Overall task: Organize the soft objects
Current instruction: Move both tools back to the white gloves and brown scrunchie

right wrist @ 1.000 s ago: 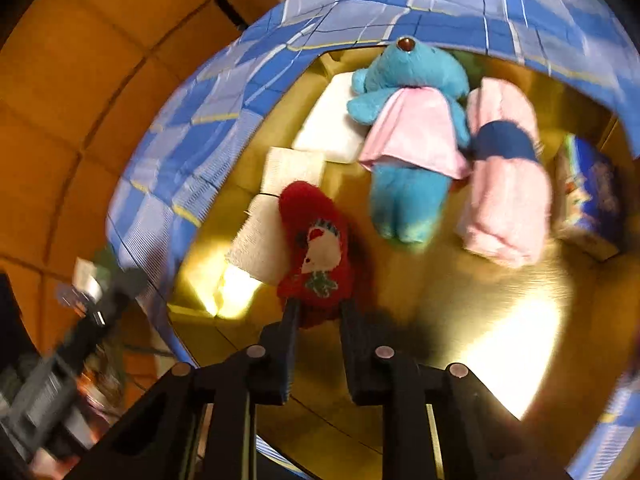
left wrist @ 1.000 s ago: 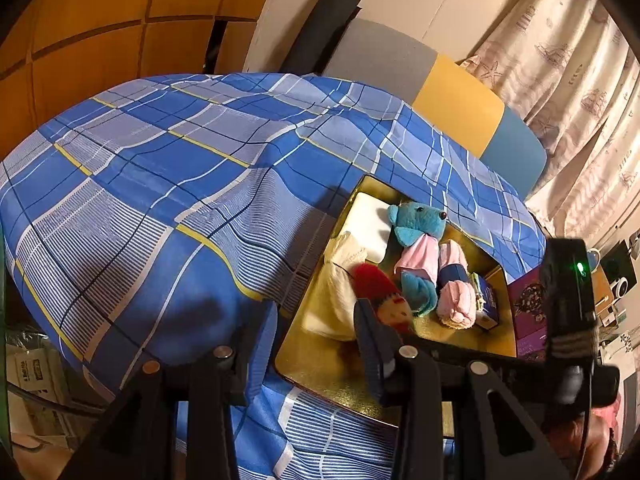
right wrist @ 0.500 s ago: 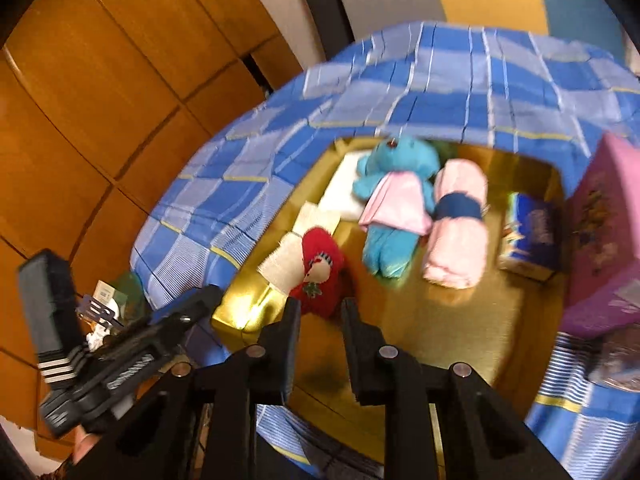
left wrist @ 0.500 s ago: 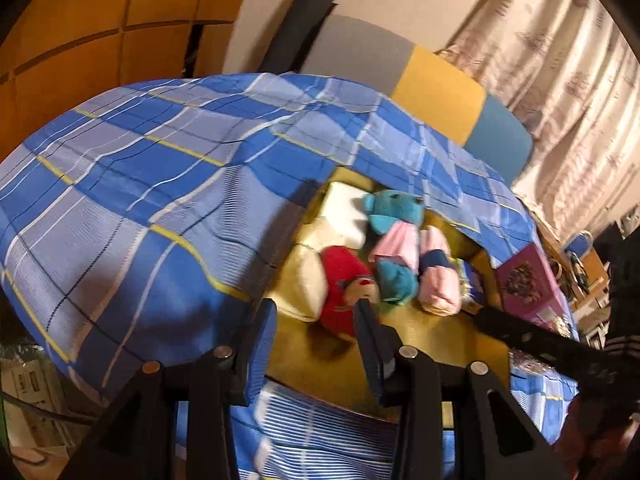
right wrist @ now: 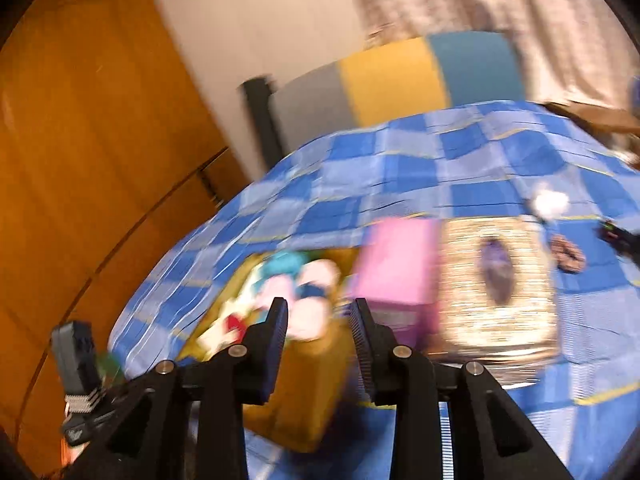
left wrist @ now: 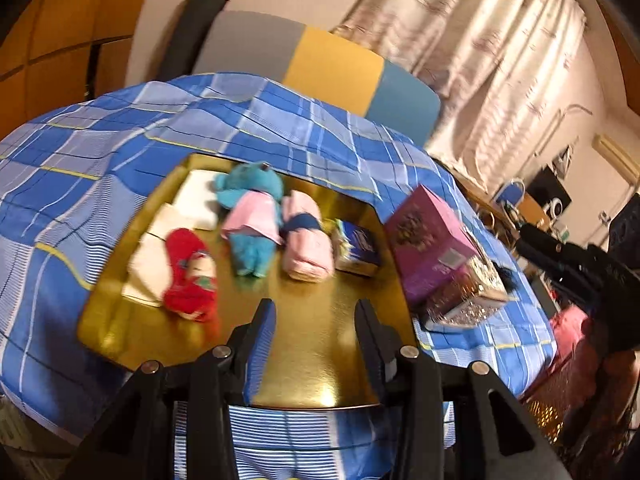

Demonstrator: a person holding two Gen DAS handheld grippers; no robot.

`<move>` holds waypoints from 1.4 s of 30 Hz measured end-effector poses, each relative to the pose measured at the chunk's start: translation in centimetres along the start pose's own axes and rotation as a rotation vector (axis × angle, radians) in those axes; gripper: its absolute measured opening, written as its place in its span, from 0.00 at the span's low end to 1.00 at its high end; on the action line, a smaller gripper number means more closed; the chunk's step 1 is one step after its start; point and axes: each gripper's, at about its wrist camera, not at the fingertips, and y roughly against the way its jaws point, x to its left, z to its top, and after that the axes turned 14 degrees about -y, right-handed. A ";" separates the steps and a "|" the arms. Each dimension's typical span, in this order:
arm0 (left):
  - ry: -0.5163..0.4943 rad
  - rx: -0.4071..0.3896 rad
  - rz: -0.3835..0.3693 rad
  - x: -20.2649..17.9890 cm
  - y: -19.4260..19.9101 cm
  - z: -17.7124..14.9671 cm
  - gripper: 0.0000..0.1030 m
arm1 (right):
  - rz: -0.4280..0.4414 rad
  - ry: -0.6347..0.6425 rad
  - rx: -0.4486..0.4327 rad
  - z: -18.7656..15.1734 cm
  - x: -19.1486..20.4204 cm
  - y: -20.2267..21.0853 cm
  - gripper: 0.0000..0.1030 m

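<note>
A gold tray point(left wrist: 116, 320) lies on a blue checked cloth point(left wrist: 120, 128). On it, left to right, are white folded cloths point(left wrist: 196, 200), a red doll point(left wrist: 192, 276), a teal bear in a pink dress point(left wrist: 252, 216), a pink towel roll with a blue band point(left wrist: 306, 240) and a blue packet point(left wrist: 358, 248). My left gripper point(left wrist: 316, 316) hovers open over the tray's bare front part, holding nothing. My right gripper point(right wrist: 320, 308) is back from the tray point(right wrist: 296, 392), above its near edge. Its jaws are opening with nothing between them. That view is blurred.
A purple box point(left wrist: 428, 244) and a glittery box point(left wrist: 468, 296) stand right of the tray; both show in the right wrist view too, purple box point(right wrist: 396, 272) and glittery box point(right wrist: 500, 288). A grey, yellow and blue panel point(left wrist: 336, 68) stands behind the bed. Curtains hang at the right.
My right gripper has pulled back and up from the red doll, and its jaws have parted. My left gripper has swung right, so the tray's middle now lies ahead of it.
</note>
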 end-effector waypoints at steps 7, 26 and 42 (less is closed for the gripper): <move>-0.067 0.028 -0.081 -3.8 -1.3 0.3 0.40 | -0.209 -0.110 -0.095 2.9 -10.6 2.8 0.51; -0.131 0.121 -0.158 -11.1 -4.9 3.6 0.40 | -0.417 -0.126 0.088 11.3 -26.2 -8.1 0.74; -0.217 0.091 -0.202 -17.6 -6.2 11.5 0.40 | -0.374 0.034 0.158 12.6 -26.9 -15.3 0.54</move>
